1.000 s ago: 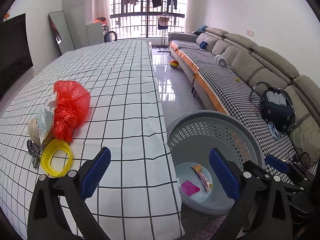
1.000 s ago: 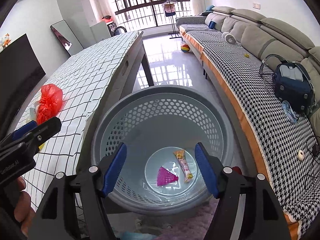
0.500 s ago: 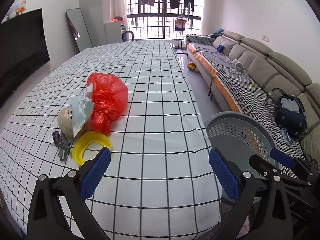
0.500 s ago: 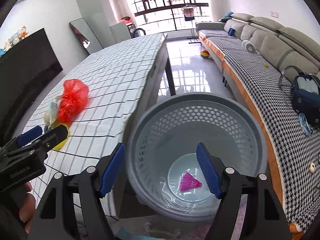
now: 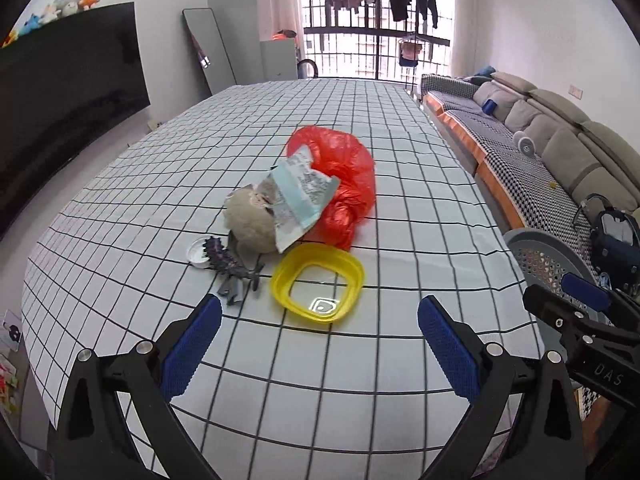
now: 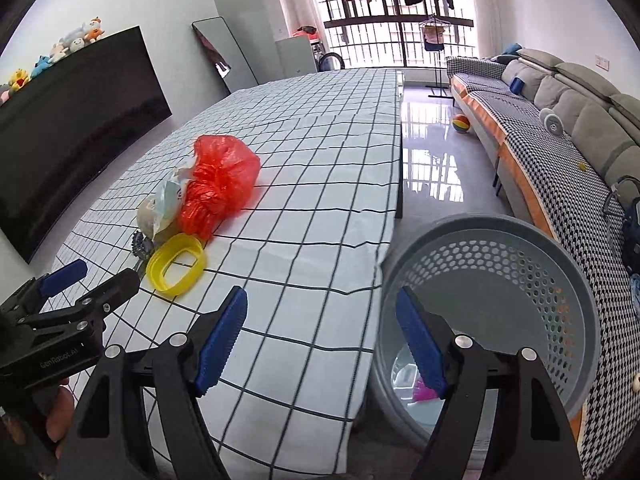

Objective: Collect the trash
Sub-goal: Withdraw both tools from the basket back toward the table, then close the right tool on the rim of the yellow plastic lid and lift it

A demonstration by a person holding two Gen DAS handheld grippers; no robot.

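The left gripper [image 5: 318,326] is held spread wide and empty above the checked table [image 5: 360,364]. At its twelve o'clock the trash is seen in a cluster: a yellow ring [image 5: 318,282] nearest, a red bag [image 5: 344,184] behind it, a crumpled wrapper [image 5: 298,204] resting on a beige lump [image 5: 250,222], and a dark scrap [image 5: 230,266] at eleven o'clock. The right gripper [image 6: 322,338] is also spread and empty, poised over the table edge, with the gray basket [image 6: 560,280] at its three o'clock. Something pink [image 6: 422,392] is glimpsed in the basket.

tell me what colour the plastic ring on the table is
Yellow; the plastic ring shows best in the left wrist view.
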